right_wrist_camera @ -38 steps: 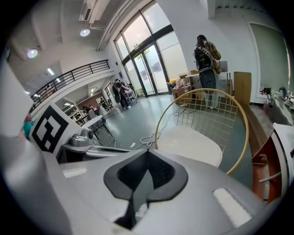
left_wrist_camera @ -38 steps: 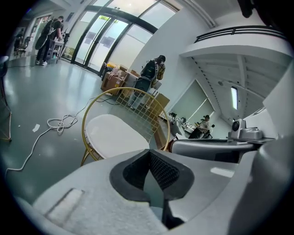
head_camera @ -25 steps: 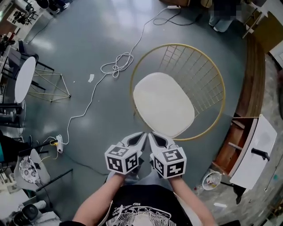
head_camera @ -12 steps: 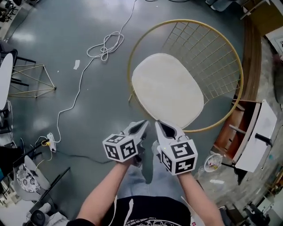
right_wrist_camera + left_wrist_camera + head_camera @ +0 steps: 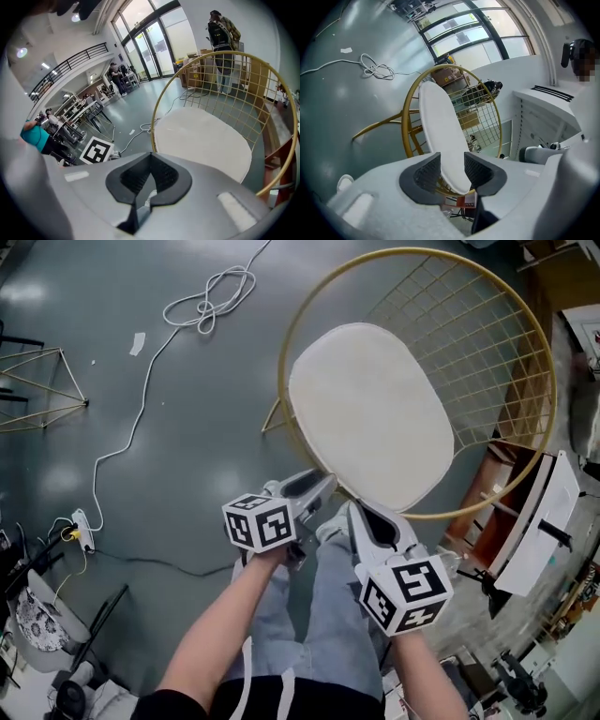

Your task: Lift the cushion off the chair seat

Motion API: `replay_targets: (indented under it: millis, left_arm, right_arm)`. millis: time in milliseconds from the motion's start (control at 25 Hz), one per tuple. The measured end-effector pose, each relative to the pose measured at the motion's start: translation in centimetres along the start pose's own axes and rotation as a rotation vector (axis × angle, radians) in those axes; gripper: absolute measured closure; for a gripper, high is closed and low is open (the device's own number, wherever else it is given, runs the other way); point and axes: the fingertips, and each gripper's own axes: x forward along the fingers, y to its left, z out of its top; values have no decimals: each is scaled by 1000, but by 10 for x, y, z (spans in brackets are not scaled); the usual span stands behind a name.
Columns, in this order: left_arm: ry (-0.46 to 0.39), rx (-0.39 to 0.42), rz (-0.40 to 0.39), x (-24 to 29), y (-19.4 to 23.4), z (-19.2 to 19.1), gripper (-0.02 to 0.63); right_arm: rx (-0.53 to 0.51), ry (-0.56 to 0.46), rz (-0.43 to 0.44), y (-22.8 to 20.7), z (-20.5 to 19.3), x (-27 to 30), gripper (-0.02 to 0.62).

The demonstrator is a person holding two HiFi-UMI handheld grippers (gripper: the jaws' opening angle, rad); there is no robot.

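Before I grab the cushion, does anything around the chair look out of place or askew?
The cushion lies flat on the chair, not askew. Only floor clutter stands out: a loose white cable tangled into a coil beside the chair, and a small white scrap near it.

The left gripper (image 5: 323, 486) has dropped and rolled toward the chair (image 5: 309, 296)'s front rim. Its fingers (image 5: 426, 171) have just been opening, and the cushion (image 5: 370, 413)'s near edge now shows between them. The right gripper (image 5: 361, 512) has sunk toward that rim too, parting from the left.
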Motion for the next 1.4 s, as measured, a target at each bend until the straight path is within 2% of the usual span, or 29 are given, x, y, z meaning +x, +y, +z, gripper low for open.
replay_targets:
  millis: [160, 360, 520, 640, 760, 1080, 1200, 1400]
  left_arm:
    - [38, -45, -19, 7, 11, -12, 397]
    - [51, -82, -49, 27, 17, -14, 396]
    - [56, -91, -65, 31, 17, -7, 396]
    - [40, -198, -99, 39, 17, -6, 400]
    - [4, -282, -121, 42, 15, -1, 534]
    - [46, -249, -172, 17, -22, 9, 561]
    - [52, -229, -176, 8, -47, 20, 565]
    - [80, -156, -230, 18, -96, 53, 566]
  right_arm:
    - [25, -4, -26, 0, 3, -9, 598]
    - [120, -5, -34, -6, -2, -14, 598]
    - [133, -15, -35, 5, -4, -17, 598]
    - [148, -14, -45, 3, -10, -20, 598]
    - [165, -9, -56, -1, -16, -21, 598]
    - [257, -55, -110, -15, -22, -37, 598]
    - [259, -98, -129, -18, -8, -49, 598]
    - [274, -196, -192, -41, 22, -68, 598]
